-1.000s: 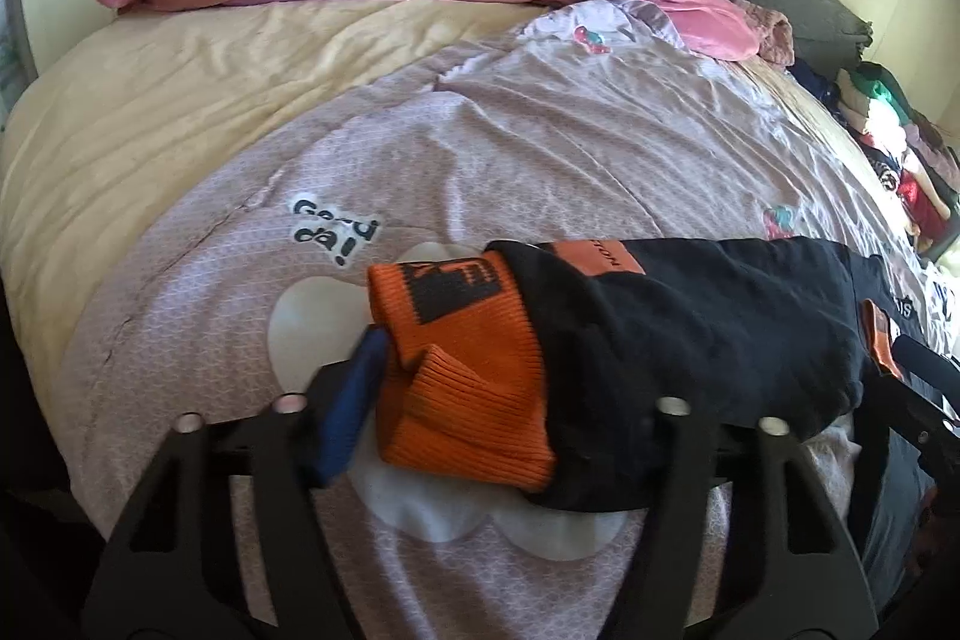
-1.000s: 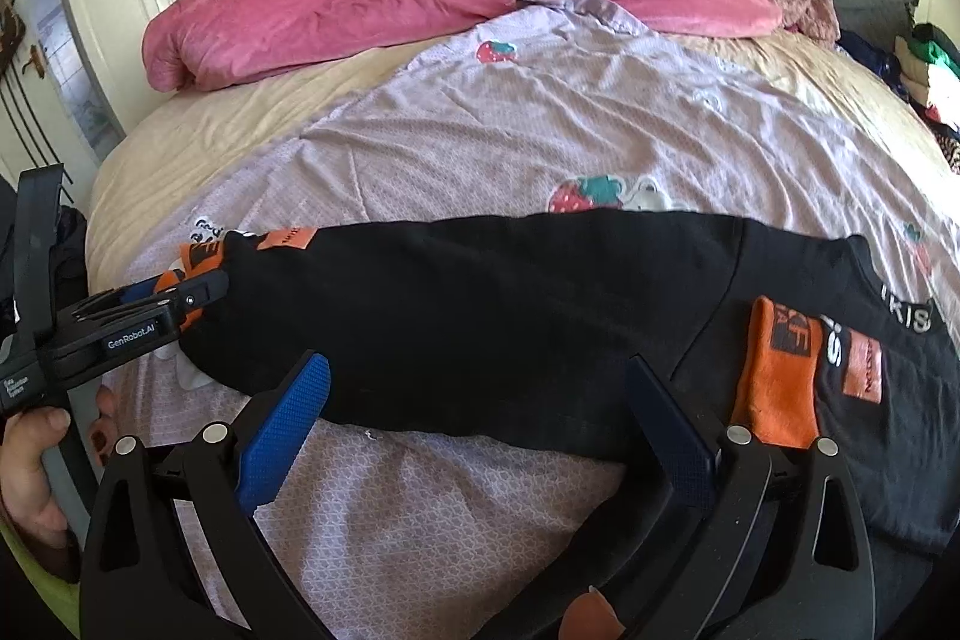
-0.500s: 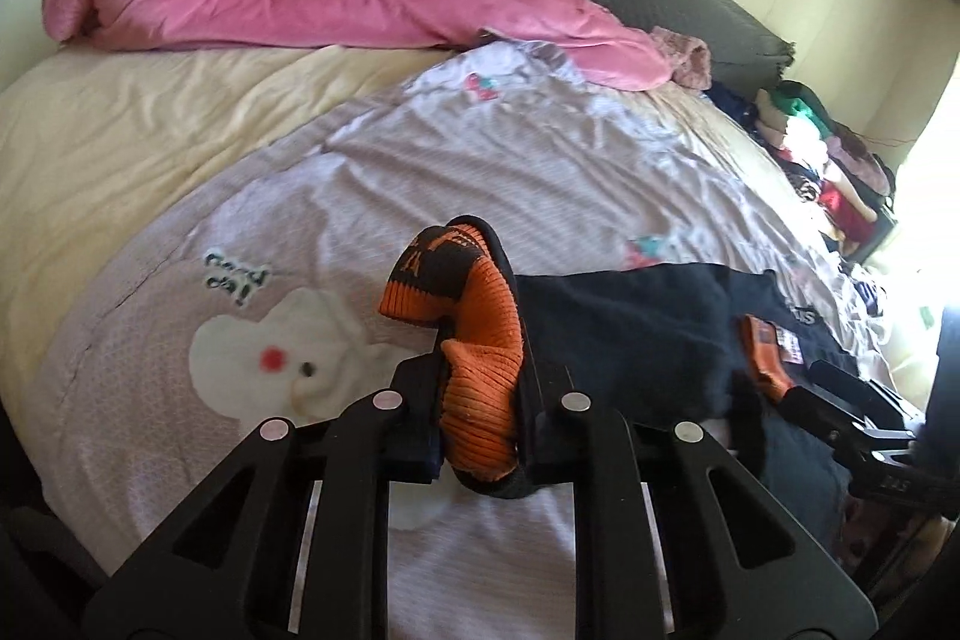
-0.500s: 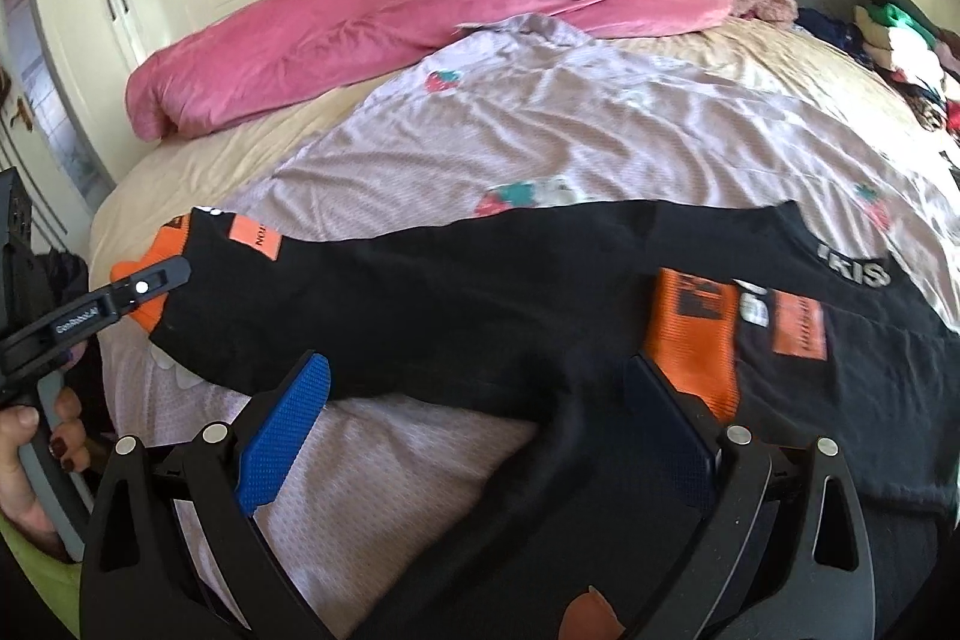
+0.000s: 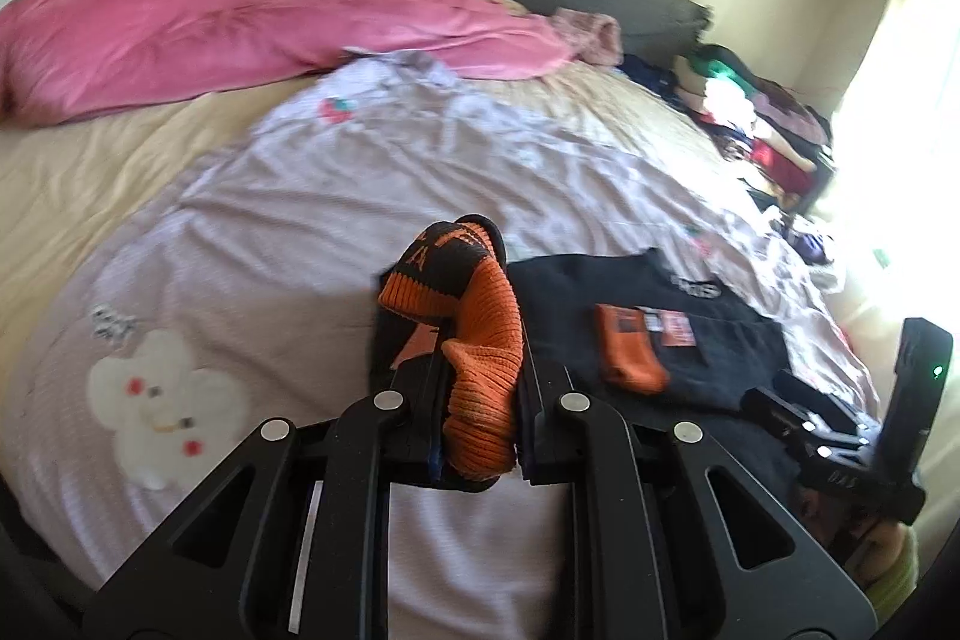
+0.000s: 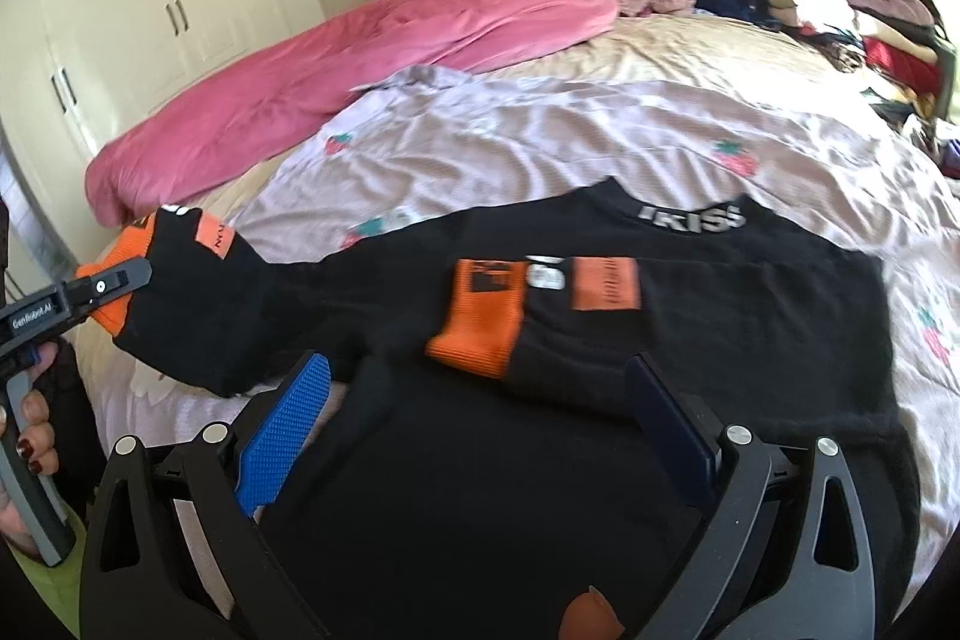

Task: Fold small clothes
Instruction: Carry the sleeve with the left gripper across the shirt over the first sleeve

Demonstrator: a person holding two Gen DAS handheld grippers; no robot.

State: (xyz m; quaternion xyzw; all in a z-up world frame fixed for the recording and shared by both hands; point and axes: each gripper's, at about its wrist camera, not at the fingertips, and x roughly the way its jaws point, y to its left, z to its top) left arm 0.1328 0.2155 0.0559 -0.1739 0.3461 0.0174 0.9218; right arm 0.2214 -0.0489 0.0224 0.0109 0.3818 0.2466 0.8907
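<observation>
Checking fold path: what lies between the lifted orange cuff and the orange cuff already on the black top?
Right wrist view: only the sleeve, stretching from the lifted cuff held by the left gripper to the folded cuff; nothing else.

Bright daylight floods in at the right edge of the left wrist view, washing out detail there. Both views bend at dark fisheye corners; slight blur, perhaps motion.

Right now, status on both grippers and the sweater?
Left gripper shut on orange cuff. Right gripper open over black sweater. Nothing in the way.
</observation>
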